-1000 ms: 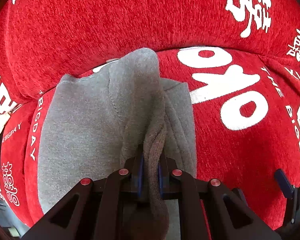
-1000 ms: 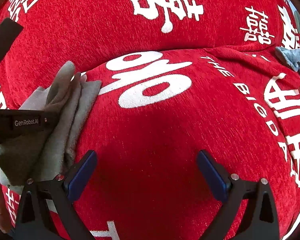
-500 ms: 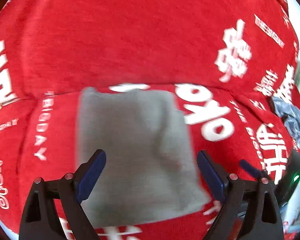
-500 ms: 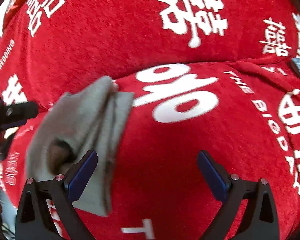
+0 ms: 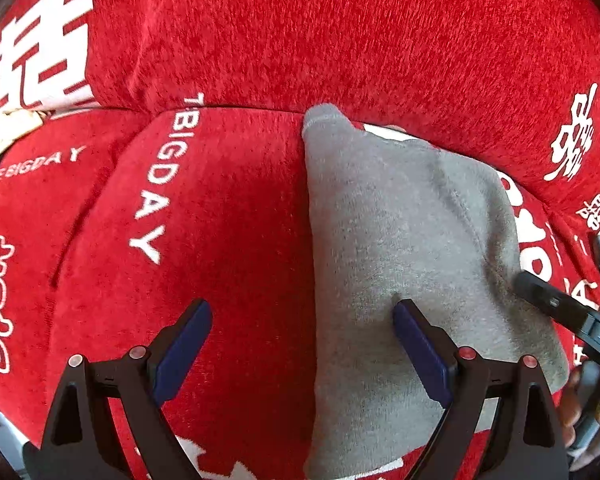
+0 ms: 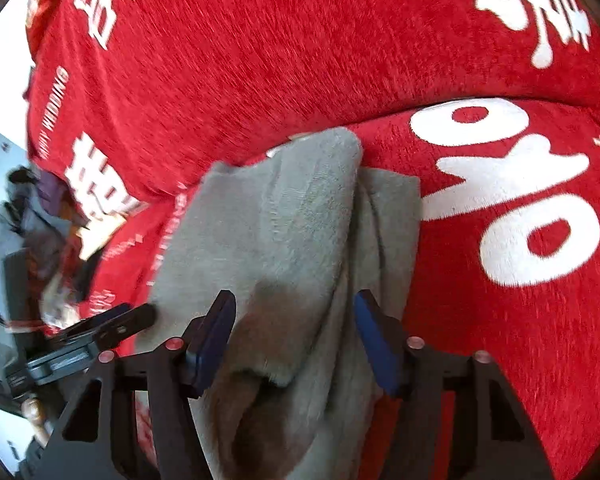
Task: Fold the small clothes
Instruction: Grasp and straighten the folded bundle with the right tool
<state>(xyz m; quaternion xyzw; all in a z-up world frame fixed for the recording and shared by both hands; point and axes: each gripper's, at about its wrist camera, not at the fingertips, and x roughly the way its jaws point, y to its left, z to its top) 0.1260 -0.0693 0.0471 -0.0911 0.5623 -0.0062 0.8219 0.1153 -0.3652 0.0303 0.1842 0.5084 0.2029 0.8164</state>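
bare red cover left, backrest behind

Both fisheye views look steeply down, from close up, along their own gripper's fingers at the red sofa cover. The left wrist view has the grey garment right of centre; the right wrist view has it centre and lower centre. They share the garment and the seat crease across mid-frame.
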